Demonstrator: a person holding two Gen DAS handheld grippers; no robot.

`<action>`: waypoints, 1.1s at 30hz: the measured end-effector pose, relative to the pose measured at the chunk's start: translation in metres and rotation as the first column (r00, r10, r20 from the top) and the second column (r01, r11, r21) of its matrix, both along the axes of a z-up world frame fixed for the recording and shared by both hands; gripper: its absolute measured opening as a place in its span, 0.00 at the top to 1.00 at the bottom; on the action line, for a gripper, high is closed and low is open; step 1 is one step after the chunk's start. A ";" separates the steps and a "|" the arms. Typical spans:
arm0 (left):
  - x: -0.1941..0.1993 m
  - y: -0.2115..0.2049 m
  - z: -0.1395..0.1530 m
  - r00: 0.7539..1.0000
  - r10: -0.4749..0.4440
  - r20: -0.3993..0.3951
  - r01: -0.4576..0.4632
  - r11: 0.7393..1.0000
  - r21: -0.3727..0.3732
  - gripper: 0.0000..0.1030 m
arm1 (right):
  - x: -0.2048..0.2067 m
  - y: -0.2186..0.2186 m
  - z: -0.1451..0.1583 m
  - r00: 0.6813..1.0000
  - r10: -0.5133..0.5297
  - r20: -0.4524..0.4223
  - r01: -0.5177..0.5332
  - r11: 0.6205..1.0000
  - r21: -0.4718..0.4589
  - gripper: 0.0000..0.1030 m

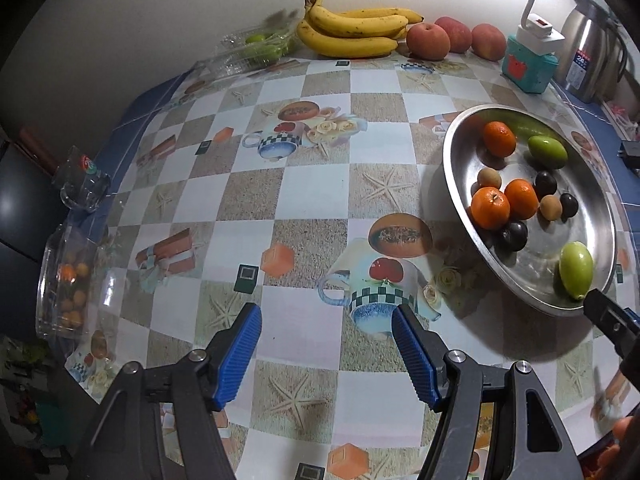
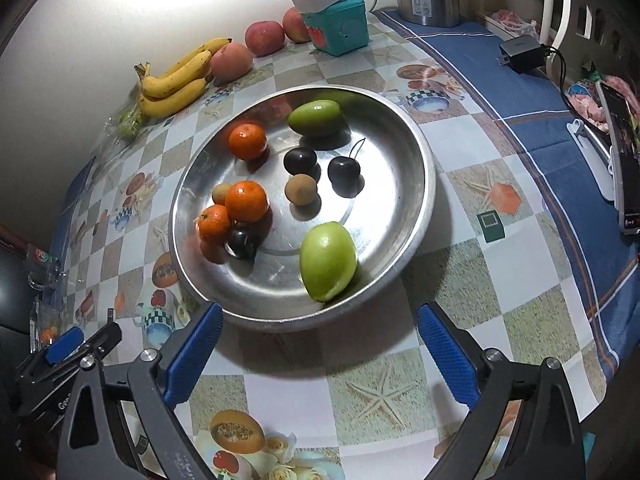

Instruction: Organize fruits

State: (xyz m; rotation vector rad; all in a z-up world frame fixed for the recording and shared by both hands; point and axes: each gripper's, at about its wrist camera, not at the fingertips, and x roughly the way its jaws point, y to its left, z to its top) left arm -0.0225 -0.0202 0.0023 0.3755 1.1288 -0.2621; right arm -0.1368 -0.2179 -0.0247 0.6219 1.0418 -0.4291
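Sorting looks part done: mixed fruit sits in the steel pan [image 2: 404, 216] on the worktop [image 2: 460, 280], more fruit lies along the far wall.

Right tongs [image 2: 320, 352] stand wide apart, nothing between the pads, hanging just in front of the pan's near rim. Left tongs [image 1: 326, 354] are about half open, also empty, over bare patterned oilcloth, well left of the pan.

Nearest to your right tongs is the green oval fruit [image 2: 328, 256], near the rim. Probably firm, waxy-smooth skin, so likely slippery; take it across the short middle, not the tapered ends. A second green one [image 2: 316, 118] lies at the far side.

Mandarins [image 2: 246, 200], three of them, have dimpled peel and likely give a little: squeeze gently. Dark round fruits [image 2: 344, 172] are glossy and small, one with a stem; they'll likely roll on the slick metal. Small tan fruits [image 2: 302, 189] look rough-shelled and light.

Bananas [image 1: 352, 32] are a curved bunch, and the peaches [image 1: 428, 40] look matte and probably bruise easily. A clear plastic box [image 1: 60, 280] at the left edge holds small orange fruit.
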 end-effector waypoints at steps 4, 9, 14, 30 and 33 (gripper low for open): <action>-0.002 0.000 -0.002 1.000 -0.011 -0.018 0.011 1.000 -0.001 0.31 | -0.003 0.004 0.001 1.000 0.013 -0.001 -0.013 1.000 -0.010 0.05; 0.001 0.002 -0.005 0.999 -0.002 -0.040 0.001 1.000 -0.007 0.30 | -0.004 0.012 0.005 0.999 0.038 -0.002 -0.038 0.999 -0.037 0.05; 0.002 0.003 -0.007 0.998 -0.001 -0.057 0.000 1.000 -0.016 0.28 | 0.000 0.015 0.002 0.998 0.053 -0.026 -0.054 0.997 -0.053 0.05; 0.003 0.004 -0.007 0.997 -0.004 -0.074 0.000 0.999 -0.049 0.17 | 0.001 0.014 0.001 0.998 0.055 -0.034 -0.057 0.996 -0.065 0.05; 0.004 0.005 -0.007 0.997 -0.002 -0.078 -0.002 0.999 -0.054 0.14 | 0.001 0.014 0.001 0.998 0.055 -0.034 -0.057 0.996 -0.065 0.05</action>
